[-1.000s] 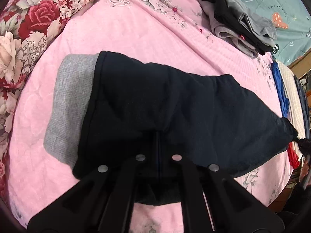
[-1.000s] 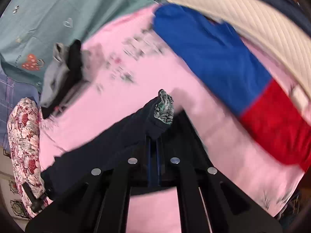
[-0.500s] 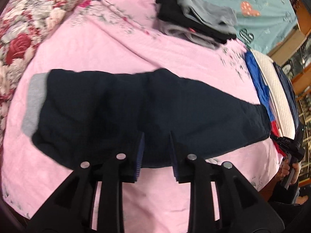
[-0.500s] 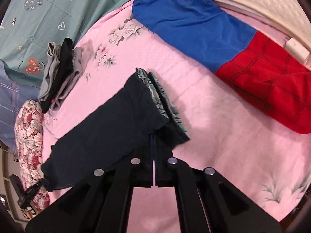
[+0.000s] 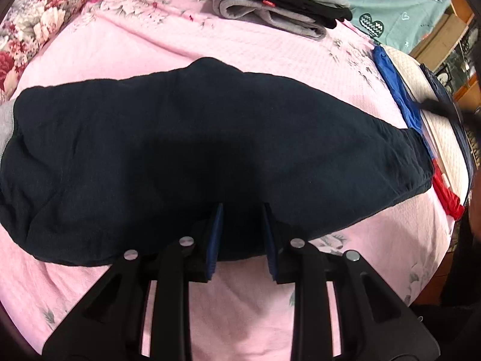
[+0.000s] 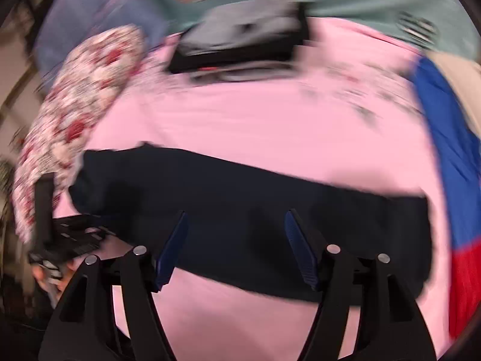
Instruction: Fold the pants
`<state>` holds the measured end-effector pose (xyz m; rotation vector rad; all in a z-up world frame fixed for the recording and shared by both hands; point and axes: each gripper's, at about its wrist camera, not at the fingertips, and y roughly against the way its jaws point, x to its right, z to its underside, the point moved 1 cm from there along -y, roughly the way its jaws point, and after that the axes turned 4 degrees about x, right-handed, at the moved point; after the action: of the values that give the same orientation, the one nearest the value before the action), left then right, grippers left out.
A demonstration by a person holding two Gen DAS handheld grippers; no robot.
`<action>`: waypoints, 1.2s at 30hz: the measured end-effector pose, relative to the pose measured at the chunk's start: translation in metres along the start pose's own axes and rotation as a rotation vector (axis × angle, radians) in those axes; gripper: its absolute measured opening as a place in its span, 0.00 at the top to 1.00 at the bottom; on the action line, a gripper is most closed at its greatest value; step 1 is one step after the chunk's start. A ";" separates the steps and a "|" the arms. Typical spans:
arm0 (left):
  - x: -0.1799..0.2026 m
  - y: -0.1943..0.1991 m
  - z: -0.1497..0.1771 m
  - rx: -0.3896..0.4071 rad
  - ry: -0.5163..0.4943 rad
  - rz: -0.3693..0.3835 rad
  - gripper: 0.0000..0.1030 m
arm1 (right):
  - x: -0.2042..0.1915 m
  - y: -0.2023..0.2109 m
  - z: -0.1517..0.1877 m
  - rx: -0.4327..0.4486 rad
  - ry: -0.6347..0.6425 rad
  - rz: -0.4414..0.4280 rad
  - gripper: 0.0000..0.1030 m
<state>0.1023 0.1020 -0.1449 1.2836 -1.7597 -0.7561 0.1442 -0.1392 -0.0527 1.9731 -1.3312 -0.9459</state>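
Note:
The dark navy pants (image 5: pixel 210 138) lie flat across the pink bedspread (image 5: pixel 150 39), folded lengthwise, with a grey cuff (image 5: pixel 4 126) at their left end. My left gripper (image 5: pixel 242 210) hovers over their near edge, open a little, its blue pads (image 5: pixel 215 234) pressing on nothing. In the blurred right wrist view the pants (image 6: pixel 255 204) stretch from side to side. My right gripper (image 6: pixel 236 215) is above their near edge; its jaws are opening wide, with nothing gripped. The left gripper's body (image 6: pixel 60 237) and a person's hand (image 6: pixel 51 273) show at the left.
A stack of folded grey and black clothes (image 5: pixel 279 0) sits at the far side of the bed. A blue and red garment (image 6: pixel 451 165) and a white quilted cover (image 5: pixel 436 138) lie to the right. A floral pillow (image 5: pixel 39 9) lies at the left.
Both grippers have let go of the pants, which now lie flat on the bed. The left gripper opened slightly and drew back. The right gripper swung left, rolled and opened wide.

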 end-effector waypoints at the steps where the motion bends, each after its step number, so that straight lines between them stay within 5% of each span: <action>1: 0.001 0.000 0.001 0.003 -0.010 -0.001 0.74 | -0.024 -0.019 -0.018 -0.018 0.054 -0.065 0.32; 5: -0.004 0.002 0.001 -0.001 -0.023 0.028 0.74 | -0.091 -0.093 -0.073 -0.115 0.187 -0.171 0.32; 10: -0.015 0.002 -0.001 -0.011 -0.003 0.098 0.74 | -0.125 -0.176 -0.097 -0.245 0.268 -0.154 0.34; 13: -0.019 0.002 -0.001 -0.011 -0.006 0.130 0.74 | -0.131 -0.200 -0.091 -0.325 0.306 -0.147 0.44; 17: -0.023 0.004 -0.001 -0.015 -0.010 0.147 0.74 | -0.130 -0.199 -0.080 -0.337 0.312 -0.182 0.85; 23: -0.024 0.000 -0.008 -0.036 -0.001 0.128 0.74 | -0.133 -0.185 -0.090 -0.243 0.270 -0.118 0.92; 30: -0.017 0.004 -0.015 -0.065 0.006 0.107 0.74 | -0.131 -0.210 -0.090 -0.240 0.272 -0.121 0.87; 33: -0.016 0.020 -0.033 -0.021 0.008 0.100 0.74 | -0.119 -0.184 -0.097 -0.220 0.213 -0.124 0.75; 36: -0.012 0.023 -0.065 0.001 0.011 0.102 0.74 | -0.100 -0.119 -0.100 -0.060 0.212 -0.060 0.61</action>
<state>0.1497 0.1201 -0.0969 1.1871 -1.8024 -0.6883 0.2627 0.0024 -0.0621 2.0145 -1.1189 -0.7698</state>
